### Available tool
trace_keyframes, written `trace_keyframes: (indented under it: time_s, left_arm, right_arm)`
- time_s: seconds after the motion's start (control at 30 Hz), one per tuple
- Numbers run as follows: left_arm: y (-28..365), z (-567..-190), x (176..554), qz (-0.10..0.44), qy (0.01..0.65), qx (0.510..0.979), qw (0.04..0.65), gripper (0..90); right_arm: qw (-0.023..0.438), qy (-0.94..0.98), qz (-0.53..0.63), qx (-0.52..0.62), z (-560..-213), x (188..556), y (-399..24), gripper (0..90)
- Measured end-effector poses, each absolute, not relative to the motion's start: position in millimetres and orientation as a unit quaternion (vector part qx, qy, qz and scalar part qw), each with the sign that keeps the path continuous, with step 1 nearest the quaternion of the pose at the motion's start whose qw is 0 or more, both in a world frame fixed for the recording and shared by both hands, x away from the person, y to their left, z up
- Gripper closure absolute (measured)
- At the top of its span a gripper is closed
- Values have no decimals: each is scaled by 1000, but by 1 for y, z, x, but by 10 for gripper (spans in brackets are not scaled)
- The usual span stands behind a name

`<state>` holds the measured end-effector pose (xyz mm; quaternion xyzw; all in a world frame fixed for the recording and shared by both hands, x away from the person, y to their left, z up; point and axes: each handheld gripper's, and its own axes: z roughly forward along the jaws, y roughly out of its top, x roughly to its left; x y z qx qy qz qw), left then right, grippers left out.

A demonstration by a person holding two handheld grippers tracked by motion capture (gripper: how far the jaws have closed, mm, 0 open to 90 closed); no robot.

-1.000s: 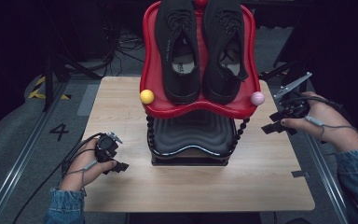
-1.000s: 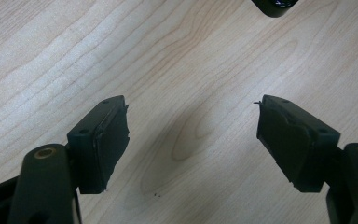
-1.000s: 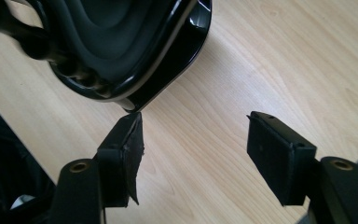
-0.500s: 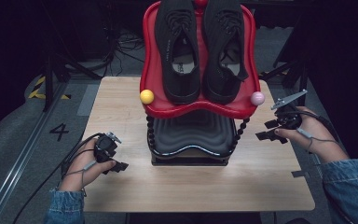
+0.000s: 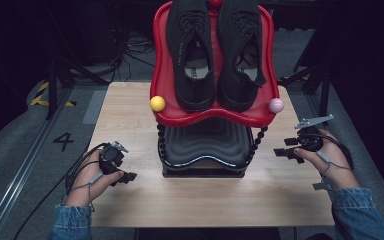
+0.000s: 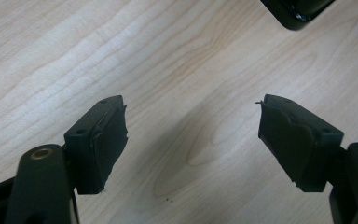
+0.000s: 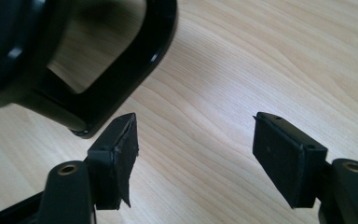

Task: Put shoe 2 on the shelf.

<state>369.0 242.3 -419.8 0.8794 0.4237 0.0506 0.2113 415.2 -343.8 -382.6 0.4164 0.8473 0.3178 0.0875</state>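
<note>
A pair of black lace-up shoes sits side by side on the red top tray of a two-tier rack; a black ribbed tray lies beneath it. Left of the rack, my left gripper hovers low over the wooden table, open, nothing between its jaws. Right of the rack, my right gripper is also open and has nothing in it; its jaws have just been opening. In the right gripper view the rack's black base frame is close at the upper left.
A yellow ball and a pink ball cap the red tray's front corners. Beaded black posts hold it up. A corner of the rack base edges the left gripper view. Dark floor, cables and stands surround the table.
My right hand has come down and towards the table's front edge, beside the rack's right side. The left hand, the rack and the shoes have stayed put.
</note>
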Motion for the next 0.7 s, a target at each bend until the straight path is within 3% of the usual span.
trace_keyframes:
  time_s: [0.3,0.7]
  left_arm:
    - [247,-414,368,95,446,854,251,226]
    - [253,-414,368,135,437,853,250,231]
  right_arm:
    - [116,832,346,418,-413,413,-363,323]
    - [120,828,355,416,-429,410,-366,322]
